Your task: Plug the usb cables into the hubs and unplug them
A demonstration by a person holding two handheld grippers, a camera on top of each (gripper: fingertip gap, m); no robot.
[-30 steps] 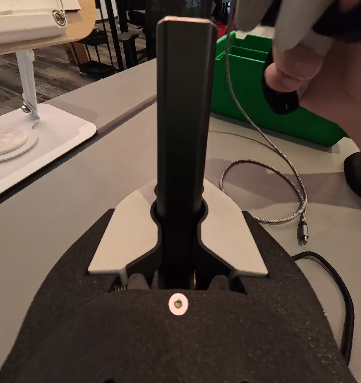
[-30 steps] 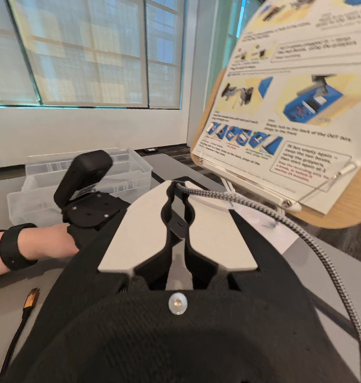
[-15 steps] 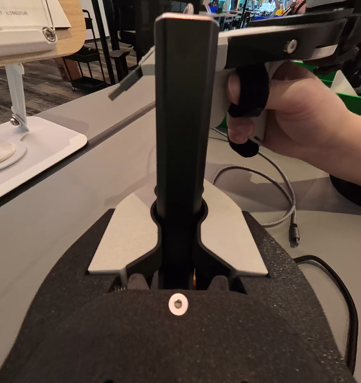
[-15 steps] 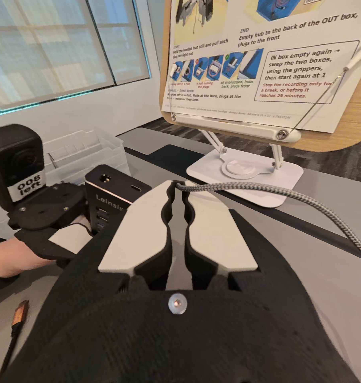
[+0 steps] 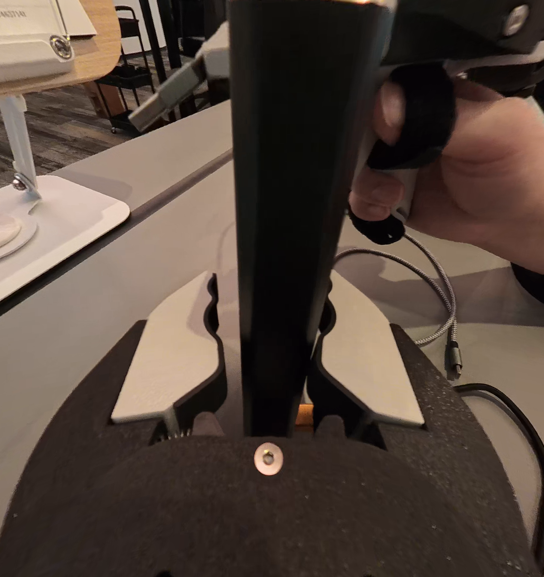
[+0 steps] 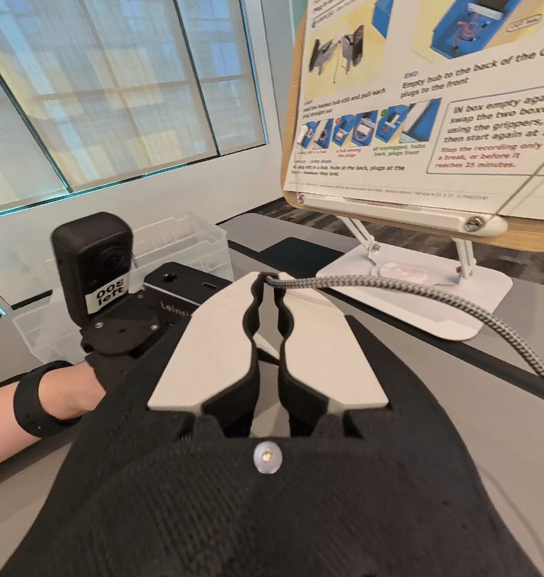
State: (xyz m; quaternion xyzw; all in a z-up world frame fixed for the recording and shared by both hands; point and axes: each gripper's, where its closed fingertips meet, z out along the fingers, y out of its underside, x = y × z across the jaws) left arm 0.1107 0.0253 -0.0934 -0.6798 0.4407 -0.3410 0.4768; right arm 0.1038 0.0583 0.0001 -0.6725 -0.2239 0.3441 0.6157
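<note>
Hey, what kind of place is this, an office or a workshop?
Probably an office-style data-collection room: a grey table, an instruction sheet on a stand, large windows, rolling carts behind.

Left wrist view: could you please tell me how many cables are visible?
2. A braided grey cable loops on the table right of the black hub; a black cable lies at the right edge. The hub may hide others.
</note>
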